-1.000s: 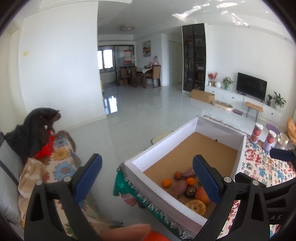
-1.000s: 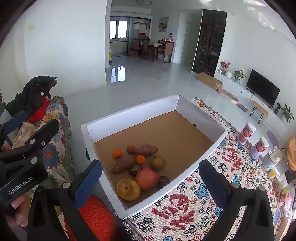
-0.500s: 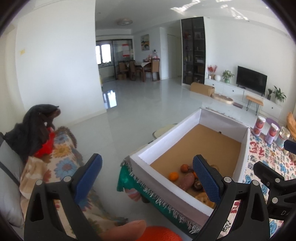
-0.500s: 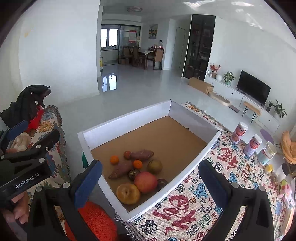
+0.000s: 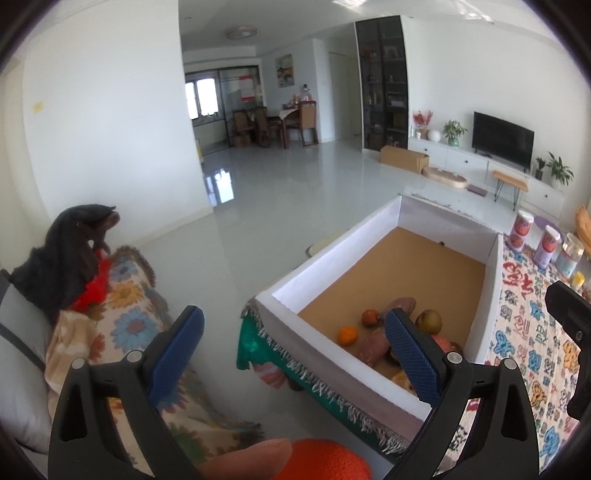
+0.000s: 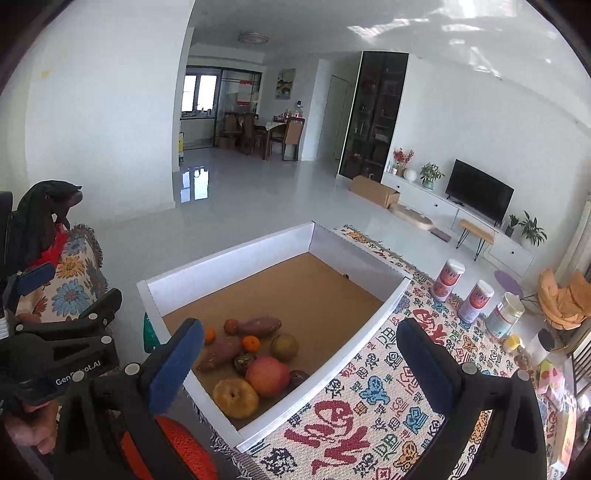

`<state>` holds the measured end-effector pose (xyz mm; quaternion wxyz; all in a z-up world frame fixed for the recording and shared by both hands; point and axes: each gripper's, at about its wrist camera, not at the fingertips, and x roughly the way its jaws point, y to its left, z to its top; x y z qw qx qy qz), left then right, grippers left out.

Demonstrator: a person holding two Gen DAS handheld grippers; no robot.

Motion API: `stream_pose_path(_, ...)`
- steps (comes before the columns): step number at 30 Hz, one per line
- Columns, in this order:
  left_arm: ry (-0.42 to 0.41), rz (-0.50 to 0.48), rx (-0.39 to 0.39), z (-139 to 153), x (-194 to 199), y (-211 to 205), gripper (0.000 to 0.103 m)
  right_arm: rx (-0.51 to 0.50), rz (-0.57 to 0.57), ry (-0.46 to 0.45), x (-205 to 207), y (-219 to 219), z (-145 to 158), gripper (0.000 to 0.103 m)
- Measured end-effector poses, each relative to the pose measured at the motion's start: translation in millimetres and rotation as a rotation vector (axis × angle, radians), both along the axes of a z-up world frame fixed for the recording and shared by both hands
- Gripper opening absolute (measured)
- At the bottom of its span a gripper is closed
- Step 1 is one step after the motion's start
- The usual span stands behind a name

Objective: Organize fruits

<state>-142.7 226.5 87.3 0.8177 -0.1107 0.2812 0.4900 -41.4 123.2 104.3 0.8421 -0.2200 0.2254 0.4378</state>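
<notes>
Both tools hang wide apart and empty above the near edge of the white-walled cardboard box [image 6: 236, 258]: the left tool [image 5: 293, 343] over its corner, the right tool [image 6: 301, 363] over the patterned cloth surface [image 6: 373, 417]. Mixed fruits [image 6: 255, 354] cluster in the box's near corner.

Bright daylight fills both fisheye views, coming from the far window [image 6: 201, 92] at about eleven o'clock and mirrored as glare on the glossy floor [image 6: 194, 182]. Sunlight patches streak the ceiling [image 6: 424, 26] at one o'clock. Straight lines bow toward the black vignetted corners, and the close fingertip [image 5: 255, 458] at six o'clock is soft.
</notes>
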Motion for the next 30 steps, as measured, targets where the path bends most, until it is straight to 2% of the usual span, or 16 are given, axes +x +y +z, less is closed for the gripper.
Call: stream_pose_path(30, -0.013, -0.024, 0.002, 6.4, 3.2, -9.4, 0.099, 0.041, -0.019, -0.022, -1.8, -15.0, 11.6, 0.103)
